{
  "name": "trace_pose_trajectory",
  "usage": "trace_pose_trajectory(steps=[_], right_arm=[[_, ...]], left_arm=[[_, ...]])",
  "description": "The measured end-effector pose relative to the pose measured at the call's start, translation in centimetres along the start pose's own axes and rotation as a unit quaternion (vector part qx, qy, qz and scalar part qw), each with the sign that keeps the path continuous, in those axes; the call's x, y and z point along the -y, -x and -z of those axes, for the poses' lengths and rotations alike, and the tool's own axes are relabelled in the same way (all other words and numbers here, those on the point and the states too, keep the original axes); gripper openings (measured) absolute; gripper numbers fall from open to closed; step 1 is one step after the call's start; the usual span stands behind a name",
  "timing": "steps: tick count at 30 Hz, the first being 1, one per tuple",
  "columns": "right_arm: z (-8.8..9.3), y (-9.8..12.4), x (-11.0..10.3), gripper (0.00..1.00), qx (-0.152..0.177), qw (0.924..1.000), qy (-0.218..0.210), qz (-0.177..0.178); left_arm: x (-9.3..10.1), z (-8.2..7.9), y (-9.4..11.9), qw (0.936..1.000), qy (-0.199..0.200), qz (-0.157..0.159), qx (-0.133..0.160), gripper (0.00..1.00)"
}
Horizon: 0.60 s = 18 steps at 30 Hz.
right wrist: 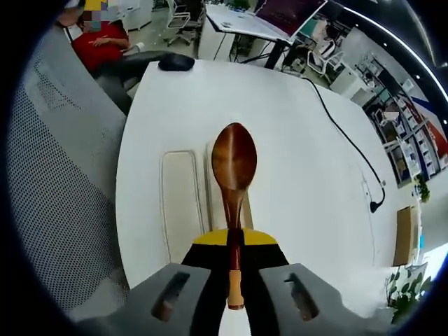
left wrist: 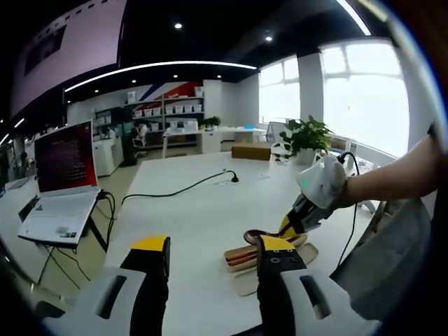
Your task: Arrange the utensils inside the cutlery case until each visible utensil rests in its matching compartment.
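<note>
Clamped between the jaws of the right gripper (right wrist: 234, 245) in the right gripper view is a dark wooden spoon (right wrist: 234, 168), its handle running straight down the gap between the two jaws, with a pale tan end poking out toward the camera and its glossy bowl pointing forward, away from the claw. Under the spoon lies the cutlery case (right wrist: 180, 203), a pale tray on the white table (right wrist: 294, 140); one long empty compartment shows just beside the spoon's left, and the spoon's neck sits over the next slot, though whether it touches the tray cannot be told. A black cable (right wrist: 350, 140) runs across the table beyond. From the left gripper view, the left gripper (left wrist: 210, 262) stands released, its yellow-tipped jaws well apart with nothing between them, hovering over the table near the case (left wrist: 245, 280). The right gripper shows there too (left wrist: 297, 220), held by a person's arm (left wrist: 399, 171), with the spoon (left wrist: 262, 236) at its tip above the tray. A laptop (left wrist: 63, 182) sits on a stand to the left.
</note>
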State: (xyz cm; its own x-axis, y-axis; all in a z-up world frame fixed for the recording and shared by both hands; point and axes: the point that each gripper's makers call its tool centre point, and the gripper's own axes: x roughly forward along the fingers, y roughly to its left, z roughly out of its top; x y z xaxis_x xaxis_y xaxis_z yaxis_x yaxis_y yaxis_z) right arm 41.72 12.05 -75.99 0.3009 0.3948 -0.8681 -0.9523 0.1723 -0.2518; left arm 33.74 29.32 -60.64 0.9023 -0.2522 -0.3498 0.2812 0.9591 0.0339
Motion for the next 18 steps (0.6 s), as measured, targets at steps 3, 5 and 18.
trace_pose_trajectory(steps=[3, 5, 18], right_arm=[[0.0, -0.5, 0.2, 0.00, 0.006, 1.0000, -0.005, -0.003], [-0.1, -0.7, 0.2, 0.00, 0.016, 0.9998, -0.010, -0.008], [0.1, -2.6, -0.2, 0.00, -0.002, 0.9997, 0.000, -0.024]], left_arm=[[0.1, 0.2, -0.1, 1.0000, -0.005, 0.003, -0.005, 0.50], [0.3, 0.2, -0.1, 0.9999, -0.006, 0.005, -0.007, 0.50], [0.3, 0.5, -0.2, 0.9998, -0.005, 0.009, -0.015, 0.45]])
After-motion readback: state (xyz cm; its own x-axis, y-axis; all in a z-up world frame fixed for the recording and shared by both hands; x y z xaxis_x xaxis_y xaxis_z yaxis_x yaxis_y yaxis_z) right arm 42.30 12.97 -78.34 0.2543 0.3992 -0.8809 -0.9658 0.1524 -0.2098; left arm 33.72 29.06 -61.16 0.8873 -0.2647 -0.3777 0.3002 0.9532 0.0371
